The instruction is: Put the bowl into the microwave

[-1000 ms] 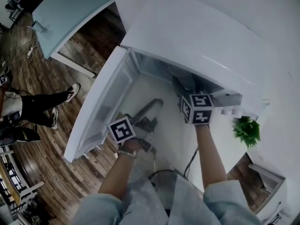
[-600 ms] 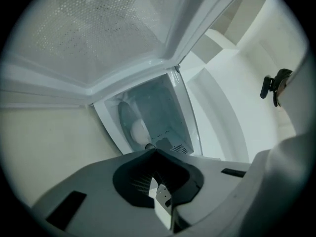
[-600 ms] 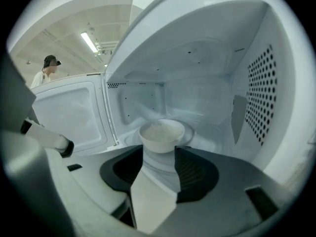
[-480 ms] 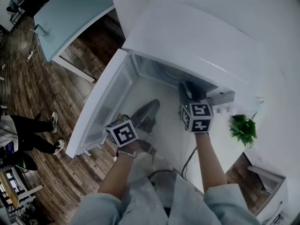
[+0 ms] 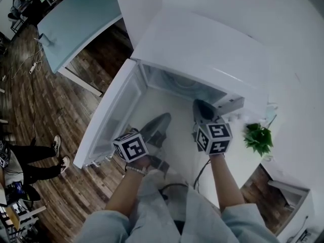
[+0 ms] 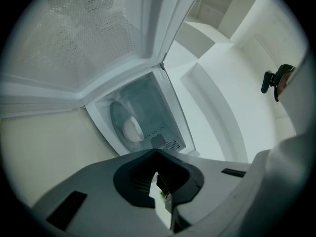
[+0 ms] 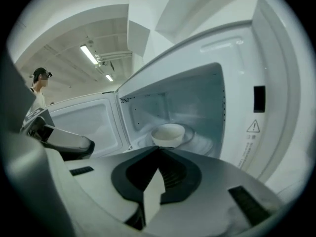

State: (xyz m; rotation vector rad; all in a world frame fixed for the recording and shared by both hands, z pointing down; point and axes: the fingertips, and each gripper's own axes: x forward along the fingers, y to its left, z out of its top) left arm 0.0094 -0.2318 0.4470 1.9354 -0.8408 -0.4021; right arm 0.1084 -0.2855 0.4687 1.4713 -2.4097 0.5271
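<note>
**Operator.** Both forearms, in pale sleeves (image 5: pixel 238 221), reach forward from the bottom of the head view. A dark cable (image 5: pixel 203 172) runs between them over the white worktop (image 5: pixel 179 135).

**Left gripper** (image 5: pixel 163 118). It is held roughly level in front of the microwave opening. The jaws are clenched pad to pad, with nothing between them. The marker cube (image 5: pixel 130 146) sits just above the wrist.

**Right gripper** (image 5: pixel 199 105). It is tilted slightly downward toward the cavity. The jaws have just been closing and now meet, with nothing gripped. Neither gripper touches the bowl.

**Microwave door** (image 5: pixel 109 120). It is swung fully open to the left. The left gripper view shows its perforated window panel directly beside that gripper.

**Microwave** (image 5: pixel 202 44). The white housing stands on the worktop against the wall, with its cavity open toward the operator.

**Bowl** (image 7: pixel 168 134). The pale bowl stands upright inside the cavity on the glass turntable (image 7: pixel 198 138), near its centre and well beyond both sets of jaws.

**Surroundings.** A small green plant (image 5: pixel 258 138) stands just right of the microwave. To the left, the wooden floor (image 5: pixel 45 105) carries a light teal table (image 5: pixel 76 19). A bystander's legs (image 5: pixel 30 153) show at the lower left edge.
</note>
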